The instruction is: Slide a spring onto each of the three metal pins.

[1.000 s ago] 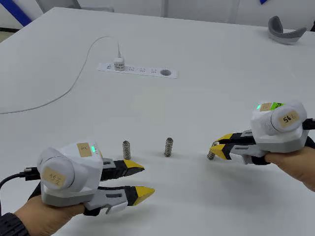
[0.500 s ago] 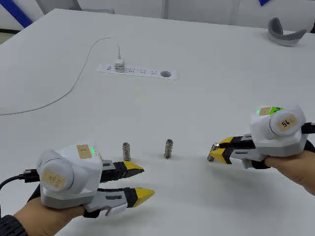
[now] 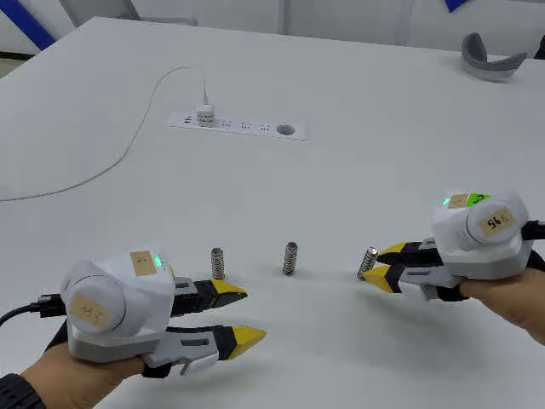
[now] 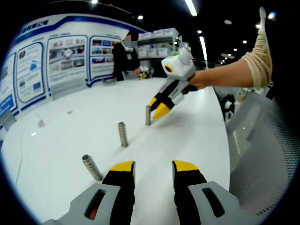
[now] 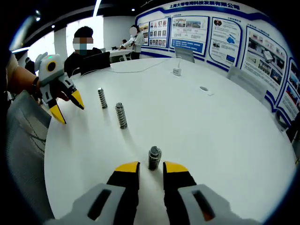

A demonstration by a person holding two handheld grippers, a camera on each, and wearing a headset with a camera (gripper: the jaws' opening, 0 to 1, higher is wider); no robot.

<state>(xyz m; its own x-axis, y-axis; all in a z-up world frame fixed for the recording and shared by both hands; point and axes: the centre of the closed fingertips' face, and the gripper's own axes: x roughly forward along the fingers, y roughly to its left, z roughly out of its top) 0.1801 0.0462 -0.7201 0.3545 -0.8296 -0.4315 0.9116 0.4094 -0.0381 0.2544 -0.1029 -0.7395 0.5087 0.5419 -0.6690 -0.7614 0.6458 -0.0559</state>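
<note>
Three grey coiled metal springs stand upright in a 9-to-3 o'clock row on the plain white table (image 3: 366, 170): left spring (image 3: 217, 263), middle spring (image 3: 290, 258), right spring (image 3: 368, 262); my right gripper (image 3: 381, 265) has its jaws narrowly apart, with the right spring just off the tips at 12 o'clock and not clamped; my left gripper (image 3: 246, 315) has its jaws wide and holds nothing, with the left spring at 11 o'clock.

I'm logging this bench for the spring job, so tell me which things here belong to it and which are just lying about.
Belongs to the job: left spring, middle spring, right spring, each standing upright; left gripper; right gripper.

Just lying about: power strip, charger plugged into it, white cable, grey curved piece.
</note>
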